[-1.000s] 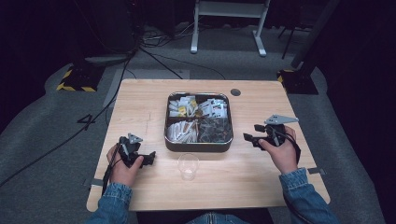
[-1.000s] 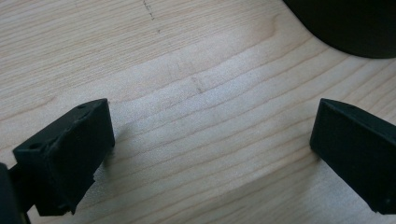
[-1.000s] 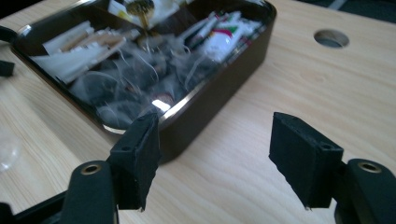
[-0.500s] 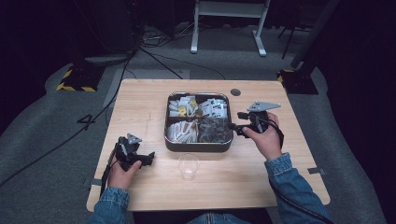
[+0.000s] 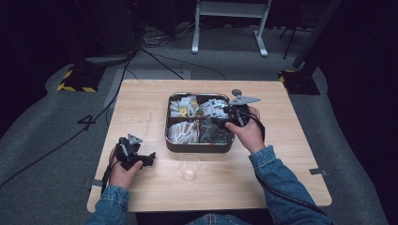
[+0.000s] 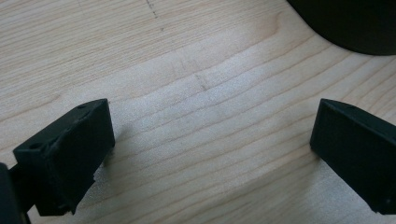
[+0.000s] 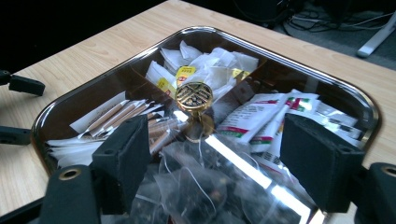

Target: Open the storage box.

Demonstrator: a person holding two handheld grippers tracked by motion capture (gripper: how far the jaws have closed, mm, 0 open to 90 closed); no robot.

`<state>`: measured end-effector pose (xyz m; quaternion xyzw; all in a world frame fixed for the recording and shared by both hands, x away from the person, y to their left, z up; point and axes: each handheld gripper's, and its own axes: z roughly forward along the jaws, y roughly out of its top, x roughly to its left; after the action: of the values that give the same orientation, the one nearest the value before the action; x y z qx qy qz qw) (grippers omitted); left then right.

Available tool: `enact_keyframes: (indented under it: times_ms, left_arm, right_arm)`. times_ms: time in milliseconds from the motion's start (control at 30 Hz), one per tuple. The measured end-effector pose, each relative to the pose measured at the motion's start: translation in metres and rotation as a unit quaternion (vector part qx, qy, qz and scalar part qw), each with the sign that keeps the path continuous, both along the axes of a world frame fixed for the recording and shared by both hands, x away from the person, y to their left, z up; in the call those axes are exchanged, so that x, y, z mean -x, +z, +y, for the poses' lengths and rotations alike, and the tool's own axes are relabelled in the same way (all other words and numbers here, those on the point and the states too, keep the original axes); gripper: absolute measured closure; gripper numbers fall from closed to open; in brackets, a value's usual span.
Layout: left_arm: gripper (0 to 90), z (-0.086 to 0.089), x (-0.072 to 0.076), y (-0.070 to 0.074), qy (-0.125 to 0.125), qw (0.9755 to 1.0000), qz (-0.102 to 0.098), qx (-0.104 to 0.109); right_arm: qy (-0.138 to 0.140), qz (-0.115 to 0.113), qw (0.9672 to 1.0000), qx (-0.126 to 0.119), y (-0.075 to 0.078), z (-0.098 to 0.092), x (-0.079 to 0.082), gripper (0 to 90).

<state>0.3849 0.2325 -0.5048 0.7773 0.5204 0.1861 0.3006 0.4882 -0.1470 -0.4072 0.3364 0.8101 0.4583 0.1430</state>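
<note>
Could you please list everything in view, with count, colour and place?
table: one, light wood, centre.
tin: one, dark metal, glass lid, mid-table, four compartments of sachets.
knob: one, gold, lid centre.
cup: one, clear, in front of the tin.
cables: several, black, floor beyond the table.
left gripper: black, resting on the table left of the tin, jaws open.
right gripper: black, above the lid, jaws have just been opening, nothing gripped.
</note>
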Motion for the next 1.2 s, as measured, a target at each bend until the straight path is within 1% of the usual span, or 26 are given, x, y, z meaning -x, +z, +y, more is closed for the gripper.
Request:
enact_keyframes:
  times_ms: [33,100,133,167,300,333,367,433,633,667,700,733,867,933,967,1000,1033,1200]
  left_arm:
    - [0.1,0.0,0.0,0.0,0.0,1.0,0.0,0.0]
    - [0.0,0.0,0.0,0.0,0.001,1.0,0.0,0.0]
    - [0.0,0.001,-0.001,0.0,-0.004,1.0,0.0,-0.001]
    - [0.0,0.001,-0.001,0.0,-0.004,1.0,0.0,-0.001]
    - [0.0,0.002,-0.002,0.0,-0.008,1.0,0.0,-0.002]
    - [0.0,0.002,-0.002,0.0,-0.008,1.0,0.0,-0.002]
    - [0.0,0.002,-0.002,0.0,-0.008,1.0,0.0,-0.002]
    - [0.0,0.002,-0.002,0.0,-0.008,1.0,0.0,-0.003]
    - [0.0,0.002,-0.002,0.0,-0.009,1.0,0.0,-0.003]
    - [0.0,0.002,-0.002,0.0,-0.009,1.0,0.001,-0.003]
    - [0.0,0.002,-0.002,0.0,-0.009,1.0,0.001,-0.003]
    - [0.0,0.002,-0.002,0.0,-0.009,1.0,0.002,-0.003]
    - [0.0,0.001,-0.002,0.0,-0.007,1.0,0.0,-0.002]
    - [0.0,0.001,-0.002,0.0,-0.006,1.0,0.0,-0.002]
    - [0.1,0.001,-0.002,0.0,-0.006,1.0,0.0,-0.002]
    - [0.1,0.001,-0.002,0.0,-0.005,1.0,0.0,-0.002]
    - [0.1,0.001,-0.001,0.0,-0.004,1.0,0.001,-0.002]
    - [0.1,0.0,-0.001,0.0,-0.003,1.0,0.0,-0.002]
  right_arm:
    - [0.0,0.0,1.0,0.0,0.0,0.0,0.0,25.0]
    - [0.011,0.002,0.9999,0.012,-0.002,0.008,-0.004,26.8]
    - [0.023,0.011,0.9993,0.026,-0.005,0.015,-0.008,30.9]
    - [0.027,0.017,0.999,0.031,-0.008,0.019,-0.01,32.9]
    - [0.033,0.023,0.9985,0.038,-0.018,0.031,-0.016,34.2]
    - [0.033,0.023,0.9985,0.038,-0.018,0.031,-0.016,34.2]
    - [0.032,0.024,0.9981,0.047,-0.022,0.037,-0.019,34.5]
    - [0.032,0.023,0.998,0.05,-0.023,0.039,-0.021,35.4]
    - [0.02,0.021,0.9975,0.064,-0.028,0.051,-0.032,40.5]
    - [0.015,0.024,0.9973,0.067,-0.03,0.054,-0.035,42.6]
    - [0.015,0.024,0.9973,0.067,-0.03,0.054,-0.035,42.6]
    - [0.013,0.027,0.9973,0.067,-0.032,0.055,-0.038,46.1]
    - [0.008,0.032,0.9975,0.063,-0.034,0.059,-0.04,47.8]
    - [0.01,0.026,0.9972,0.07,-0.034,0.065,-0.04,51.4]
    - [0.009,0.02,0.9968,0.077,-0.034,0.068,-0.04,53.6]
    - [0.009,0.02,0.9968,0.077,-0.034,0.068,-0.04,53.6]
    - [0.006,0.019,0.9969,0.077,-0.035,0.07,-0.039,57.8]
    - [-0.003,0.017,0.9968,0.079,-0.035,0.071,-0.037,58.4]
